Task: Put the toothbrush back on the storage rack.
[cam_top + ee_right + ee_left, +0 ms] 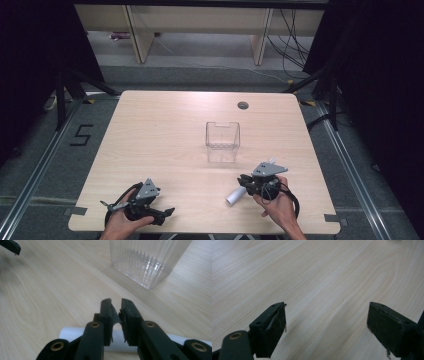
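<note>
White tube lies flat on the wooden table, nearer the person than the clear ribbed container and well apart from it, a little to the container's left in the high view.

Right gripper sits directly over the tube, on the person's side of the container. In the right gripper view the tube runs crosswise under the black jaws, one end poking out at the left, the other running on behind the right jaw arm. Jaws drawn nearly together, a narrow slit left between the pads; the tips reach past the tube toward the container. Tube lies beneath the jaw arms, not between the pads, so nothing is clamped (whether the underside of the arms touches the tube I cannot tell).

Left gripper lies low at the table's near edge, far to the left of the container and well apart from the tube, held in the person's left hand. In the left gripper view its jaws stand wide apart, bare wood between them.
</note>
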The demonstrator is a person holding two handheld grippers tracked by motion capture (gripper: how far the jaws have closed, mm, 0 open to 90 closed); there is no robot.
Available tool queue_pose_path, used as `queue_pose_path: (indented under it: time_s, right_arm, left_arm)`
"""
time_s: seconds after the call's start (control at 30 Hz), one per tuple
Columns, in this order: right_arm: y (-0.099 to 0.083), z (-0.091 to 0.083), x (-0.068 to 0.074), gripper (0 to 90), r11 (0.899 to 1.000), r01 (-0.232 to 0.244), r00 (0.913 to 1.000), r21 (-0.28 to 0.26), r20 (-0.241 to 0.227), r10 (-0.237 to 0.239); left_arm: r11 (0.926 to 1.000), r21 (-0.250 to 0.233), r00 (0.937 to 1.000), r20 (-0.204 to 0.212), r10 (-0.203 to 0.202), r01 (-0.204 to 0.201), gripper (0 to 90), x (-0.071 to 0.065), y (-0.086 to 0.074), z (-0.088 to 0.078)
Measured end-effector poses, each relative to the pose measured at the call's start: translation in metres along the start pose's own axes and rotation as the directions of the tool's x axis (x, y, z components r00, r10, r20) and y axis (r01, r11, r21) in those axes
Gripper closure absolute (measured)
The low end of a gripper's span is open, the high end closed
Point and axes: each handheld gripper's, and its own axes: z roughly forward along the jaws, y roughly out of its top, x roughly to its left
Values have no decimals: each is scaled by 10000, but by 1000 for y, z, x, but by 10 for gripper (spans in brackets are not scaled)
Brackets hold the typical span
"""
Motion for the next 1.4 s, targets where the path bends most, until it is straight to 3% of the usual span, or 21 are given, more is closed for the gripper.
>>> queue_pose_path:
  time_s: [0.2, 0.27, 0.33, 0.6, 0.73, 0.8, 0.93, 1.0, 1.1, 1.27, 1.33, 1.37, 1.4]
  right_arm:
    - [6, 13, 7, 888, 9994, 317, 9989, 172, -344, -311]
    - [8, 16, 8, 895, 9985, 497, 9983, 213, -311, -490]
    - [10, 19, 11, 896, 9989, 274, 9984, 388, -502, -254]
    - [12, 28, 17, 898, 9962, 642, 9944, 596, -883, -588]
    - [10, 31, 21, 898, 9955, 554, 9948, 770, -898, -484]
    - [9, 35, 22, 898, 9940, 807, 9932, 735, -902, -740]
    - [8, 35, 26, 899, 9931, 759, 9931, 895, -959, -673]
    - [8, 36, 24, 898, 9898, 997, 9906, 1020, -1041, -890]
    - [6, 37, 26, 899, 9909, 601, 9944, 1205, -942, -489]
    - [4, 38, 26, 898, 9859, 1087, 9874, 1272, -1286, -923]
    - [4, 37, 28, 898, 9852, 860, 9903, 1485, -1213, -682]
    - [3, 38, 28, 898, 9860, 1058, 9883, 1288, -1229, -900]
    - [2, 38, 29, 898, 9864, 920, 9901, 1358, -1178, -762]
  left_arm:
    - [10000, -1, 10000, 9, -26, 26, 152, 0, 0, 0]
    - [10000, 35, 10000, 29, 13, -13, 152, 0, 0, 0]
    - [10000, 45, 10000, -48, 11, -11, 152, 1, 0, -1]
    - [10000, 38, 10000, -10, 8, -8, 152, 1, 0, -1]
    - [10000, 42, 10000, -45, 5, -5, 152, 1, 0, -1]
    - [10000, 33, 10000, 24, -4, 4, 152, 1, 0, -1]
    - [10000, 6, 10000, -10, -27, 27, 152, 0, 0, -1]
    - [10000, 62, 10000, 27, 28, -28, 152, 1, 0, -1]
    - [10000, 20, 10000, 21, -17, 17, 152, 1, 0, -1]
    - [10000, 43, 10000, -36, 29, -29, 152, 1, 0, -1]
    - [10000, 46, 10000, -40, 19, -19, 152, 1, 0, -1]
    - [10000, 41, 10000, -32, 20, -20, 152, 1, 0, -1]
    - [10000, 50, 10000, -32, 33, -33, 152, 1, 0, -1]
